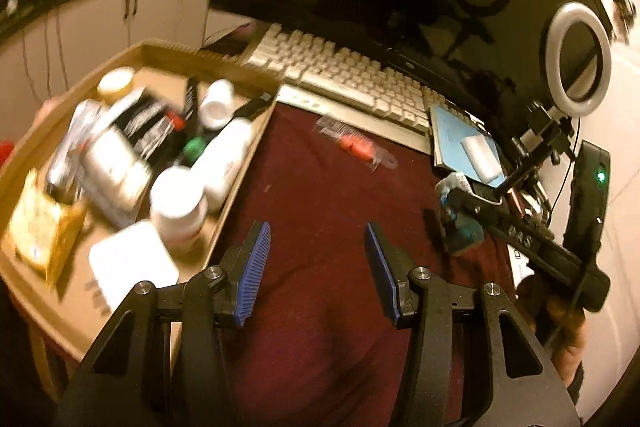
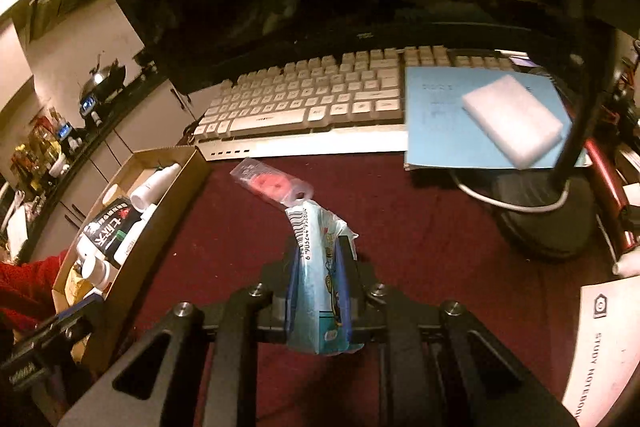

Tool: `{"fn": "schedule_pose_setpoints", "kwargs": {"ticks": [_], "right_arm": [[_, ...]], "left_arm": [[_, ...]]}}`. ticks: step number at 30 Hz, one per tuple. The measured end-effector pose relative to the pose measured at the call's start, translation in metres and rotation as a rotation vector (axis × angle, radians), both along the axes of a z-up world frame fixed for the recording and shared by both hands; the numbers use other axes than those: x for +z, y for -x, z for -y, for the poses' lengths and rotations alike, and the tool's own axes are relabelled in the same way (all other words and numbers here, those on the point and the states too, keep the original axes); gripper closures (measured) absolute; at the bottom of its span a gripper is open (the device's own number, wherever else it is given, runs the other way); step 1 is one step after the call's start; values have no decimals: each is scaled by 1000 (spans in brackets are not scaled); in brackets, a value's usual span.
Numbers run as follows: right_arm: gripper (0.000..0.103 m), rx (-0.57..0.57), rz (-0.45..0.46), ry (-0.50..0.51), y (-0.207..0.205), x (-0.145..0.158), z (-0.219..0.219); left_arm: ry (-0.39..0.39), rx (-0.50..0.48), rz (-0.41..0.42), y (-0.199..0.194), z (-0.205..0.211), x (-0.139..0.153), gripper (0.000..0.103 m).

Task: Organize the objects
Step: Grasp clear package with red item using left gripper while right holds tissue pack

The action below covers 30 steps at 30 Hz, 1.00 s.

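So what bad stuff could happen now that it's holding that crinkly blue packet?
1. The right gripper pinches the blue packet by its thin, floppy wrapper, so it might slip out or tear on the way.
2. The cardboard box already looks crowded with bottles, so the packet could knock one over or slide off the pile.
3. The small clear bag with red pieces lies right ahead on the cloth and might get bumped.

Maroon desk mat (image 2: 420, 227) bears keyboard (image 2: 304, 107), clear packet (image 2: 272, 183), cardboard box (image 2: 168, 195)
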State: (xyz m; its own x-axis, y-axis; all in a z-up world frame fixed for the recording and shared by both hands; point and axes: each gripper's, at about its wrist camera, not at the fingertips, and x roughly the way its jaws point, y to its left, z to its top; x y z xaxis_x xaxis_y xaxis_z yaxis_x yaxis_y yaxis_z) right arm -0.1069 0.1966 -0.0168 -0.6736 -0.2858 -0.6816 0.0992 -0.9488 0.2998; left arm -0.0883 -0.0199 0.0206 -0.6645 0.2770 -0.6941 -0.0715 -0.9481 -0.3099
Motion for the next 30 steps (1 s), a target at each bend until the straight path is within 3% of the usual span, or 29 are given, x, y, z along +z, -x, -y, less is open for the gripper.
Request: {"fn": "schedule_pose_setpoints", "kwargs": {"ticks": [9, 15, 19, 24, 30], "right_arm": [[87, 48, -8, 97, -1, -11, -18], [87, 62, -9, 155, 2, -18, -25], [87, 72, -9, 191, 2, -21, -27], [87, 69, -6, 218, 1, -22, -29], [87, -25, -62, 206, -6, -16, -44]], "left_arm": [[98, -132, -34, 67, -34, 21, 55], [235, -216, -17, 108, -60, 13, 55], [271, -245, -7, 135, -72, 7, 55], [308, -291, 65, 170, -87, -11, 55], [393, -374, 75, 195, -111, -20, 55]]}}
